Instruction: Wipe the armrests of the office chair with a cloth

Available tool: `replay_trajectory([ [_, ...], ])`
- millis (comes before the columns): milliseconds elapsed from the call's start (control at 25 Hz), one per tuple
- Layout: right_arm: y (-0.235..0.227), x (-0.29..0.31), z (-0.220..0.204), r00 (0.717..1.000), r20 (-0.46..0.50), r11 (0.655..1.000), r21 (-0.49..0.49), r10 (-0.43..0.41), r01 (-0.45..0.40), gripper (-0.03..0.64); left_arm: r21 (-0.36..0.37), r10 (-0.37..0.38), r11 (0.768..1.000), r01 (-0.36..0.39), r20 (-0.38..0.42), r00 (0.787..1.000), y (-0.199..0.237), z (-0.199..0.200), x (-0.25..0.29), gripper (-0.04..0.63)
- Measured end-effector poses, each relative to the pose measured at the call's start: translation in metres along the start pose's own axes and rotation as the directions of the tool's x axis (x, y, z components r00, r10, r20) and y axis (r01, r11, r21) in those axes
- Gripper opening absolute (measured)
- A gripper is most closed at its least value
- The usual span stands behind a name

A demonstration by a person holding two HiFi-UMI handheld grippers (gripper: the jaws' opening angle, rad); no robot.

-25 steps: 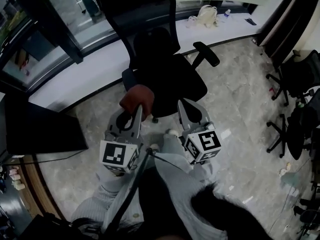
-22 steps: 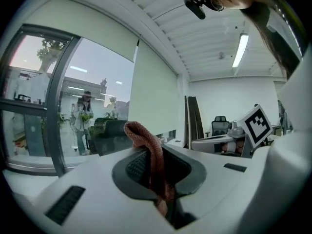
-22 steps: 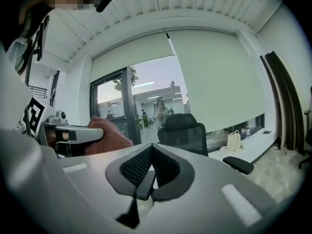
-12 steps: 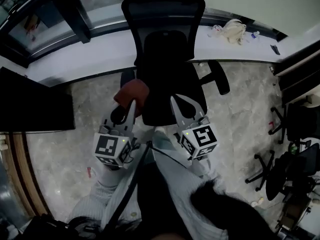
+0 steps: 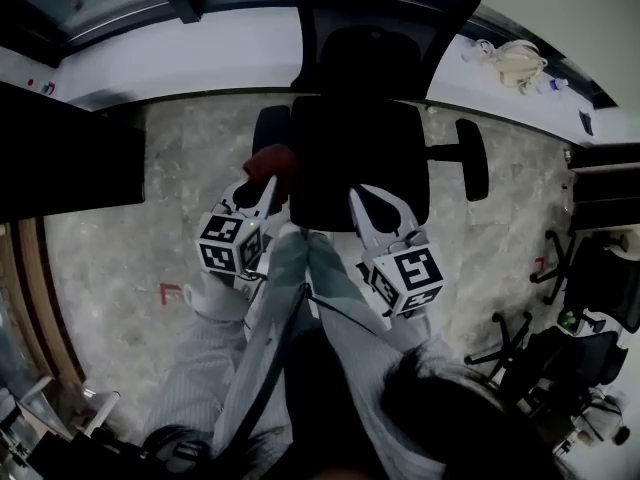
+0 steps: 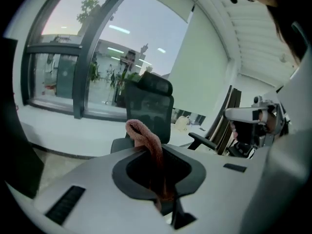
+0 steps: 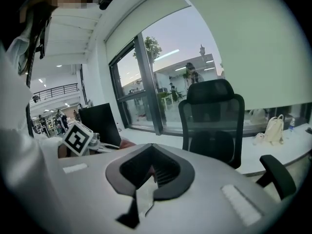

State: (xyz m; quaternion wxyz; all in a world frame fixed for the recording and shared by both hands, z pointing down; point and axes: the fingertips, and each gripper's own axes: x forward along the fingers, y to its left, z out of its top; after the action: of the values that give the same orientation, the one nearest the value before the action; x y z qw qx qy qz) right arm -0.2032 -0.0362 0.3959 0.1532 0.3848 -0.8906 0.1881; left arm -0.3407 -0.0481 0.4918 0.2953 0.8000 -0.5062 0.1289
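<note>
Two fingers of the left gripper (image 5: 268, 180) pinch a probably soft, limp reddish-brown cloth (image 5: 270, 160) beside the black office chair's (image 5: 355, 158) armrest (image 5: 270, 126). The right gripper (image 5: 372, 200) has its fingers pressed together, empty. The cloth's bunched middle looks best to grip.

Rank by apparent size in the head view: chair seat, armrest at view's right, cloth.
1. Chair seat: clearly largest.
2-3. Armrest and cloth look about alike; the cloth sits partly behind the left gripper, so I won't rank them.
</note>
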Motion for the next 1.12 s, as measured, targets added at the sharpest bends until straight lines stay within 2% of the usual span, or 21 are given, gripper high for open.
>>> replay_trajectory([
  [80, 0.001, 0.01, -0.014, 0.999, -0.041, 1.0, 0.01, 0.017, -0.016, 0.002, -0.047, 0.021, 0.999, -0.025, -0.085, 0.996, 0.021, -0.025, 0.013, 0.034],
  [160, -0.001, 0.02, -0.025, 0.997, -0.068, 1.0, 0.02, 0.025, -0.024, 0.002, -0.04, 0.054, 0.997, -0.061, -0.153, 0.987, 0.037, -0.047, 0.026, 0.034],
  [280, -0.006, 0.028, -0.036, 0.996, -0.08, 0.999, 0.041, 0.028, -0.025, 0.002, 0.007, 0.116, 0.993, -0.117, -0.195, 0.974, 0.055, -0.067, 0.042, 0.034],
  [400, -0.008, 0.03, -0.045, 0.996, -0.085, 0.998, 0.057, 0.034, -0.029, 0.002, 0.092, 0.203, 0.978, -0.188, -0.212, 0.956, 0.071, -0.072, 0.051, 0.033],
  [520, -0.012, 0.029, -0.05, 0.995, -0.093, 0.998, 0.066, 0.031, -0.025, 0.002, 0.156, 0.263, 0.961, -0.23, -0.241, 0.934, 0.089, -0.067, 0.063, 0.034],
  [640, -0.021, 0.03, -0.057, 0.994, -0.105, 0.997, 0.077, 0.016, -0.008, 0.002, 0.204, 0.285, 0.95, -0.237, -0.254, 0.924, 0.109, -0.053, 0.086, 0.034],
  [840, -0.037, 0.03, -0.069, 0.991, -0.13, 0.995, 0.102, -0.007, 0.02, 0.002, 0.292, 0.329, 0.922, -0.256, -0.236, 0.914, 0.139, -0.02, 0.139, 0.034],
  [1040, -0.053, 0.027, -0.076, 0.99, -0.137, 0.99, 0.125, -0.043, 0.06, 0.002, 0.34, 0.335, 0.908, -0.246, -0.233, 0.913, 0.147, 0.002, 0.174, 0.034],
  [1120, -0.056, 0.026, -0.073, 0.991, -0.125, 0.991, 0.125, -0.043, 0.058, 0.002, 0.347, 0.327, 0.909, -0.231, -0.251, 0.911, 0.144, 0.003, 0.176, 0.033],
])
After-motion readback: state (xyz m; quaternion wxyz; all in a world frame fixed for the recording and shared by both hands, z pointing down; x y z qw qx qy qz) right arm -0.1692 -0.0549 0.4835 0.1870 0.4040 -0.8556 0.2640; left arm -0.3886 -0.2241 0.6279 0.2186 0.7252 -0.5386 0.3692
